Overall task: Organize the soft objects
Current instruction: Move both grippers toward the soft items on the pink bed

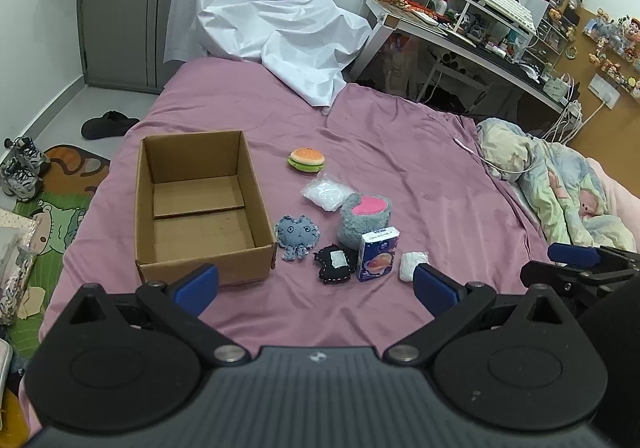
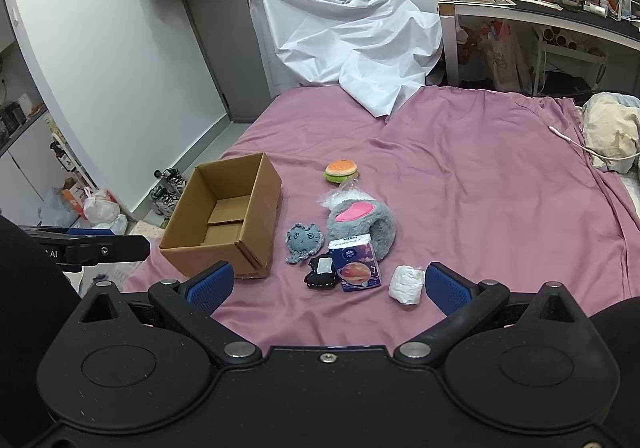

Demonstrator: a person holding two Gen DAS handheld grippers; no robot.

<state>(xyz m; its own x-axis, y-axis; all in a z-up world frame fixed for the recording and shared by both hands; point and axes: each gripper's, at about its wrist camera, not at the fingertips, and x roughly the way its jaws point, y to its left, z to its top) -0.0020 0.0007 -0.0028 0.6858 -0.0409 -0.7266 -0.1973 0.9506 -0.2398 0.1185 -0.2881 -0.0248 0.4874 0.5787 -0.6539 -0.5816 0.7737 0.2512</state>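
I hold my left tool (image 1: 316, 284) and right tool (image 2: 326, 286) wide apart and empty above the bed (image 1: 400, 167), because the soft toys (image 1: 297, 236) lie clustered beside the empty cardboard box (image 1: 200, 207), awaiting sorting.

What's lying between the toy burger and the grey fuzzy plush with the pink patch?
A clear plastic bag of white bits lies between the toy burger and the grey plush, touching the plush. Both views show it.
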